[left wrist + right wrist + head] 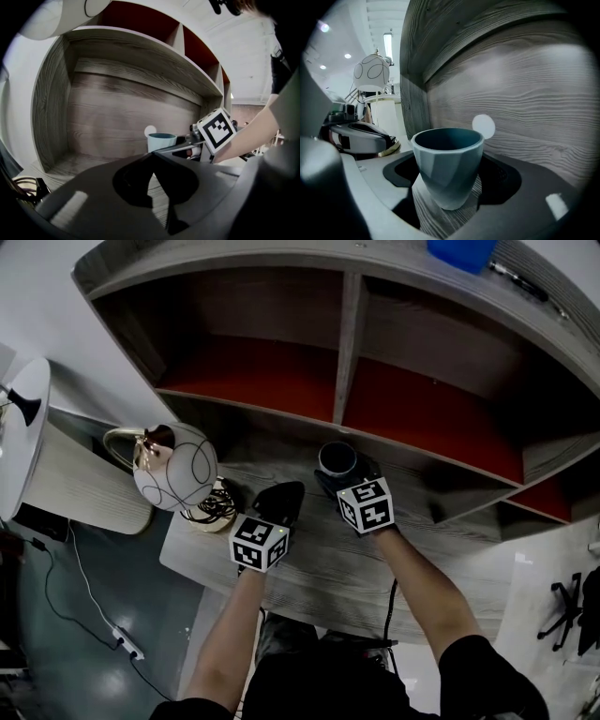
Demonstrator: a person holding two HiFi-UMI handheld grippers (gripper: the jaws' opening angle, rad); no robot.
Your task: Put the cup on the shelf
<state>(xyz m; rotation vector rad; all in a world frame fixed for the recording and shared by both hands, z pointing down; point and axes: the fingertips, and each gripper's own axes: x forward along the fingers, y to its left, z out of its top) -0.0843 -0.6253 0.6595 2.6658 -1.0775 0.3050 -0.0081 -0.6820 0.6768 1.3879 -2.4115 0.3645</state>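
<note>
Grey-black and spread wide, the right claw (451,174) has the cup (446,154) between its jaws. The pads appear to sit against the cup's sides, so it looks gripped rather than merely flanked. The cup is teal, faceted and upright. Its foot is at or just above the grey wood-grain table (319,570), and I cannot tell whether it rests there. It stands in the mouth of the lowest opening of the shelf (349,352), roughly below the upright divider. The grey wooden back wall is close behind it, and a small white round spot (483,126) on that wall shows just beside the rim. This claw's marker cube (366,504) faces back toward the person's bare forearm. To the cup's left, near it but apart, the left claw (281,495) points into the same opening. Its jaws meet at the tips and hold nothing, with only a thin sliver of wood showing between them. Further left, at the end of the table, stands a lamp (175,465) with a white globe shade marked by thin black loops. Above, the two upper compartments have red floors, and a blue box (459,251) sits on top of the shelf.
</note>
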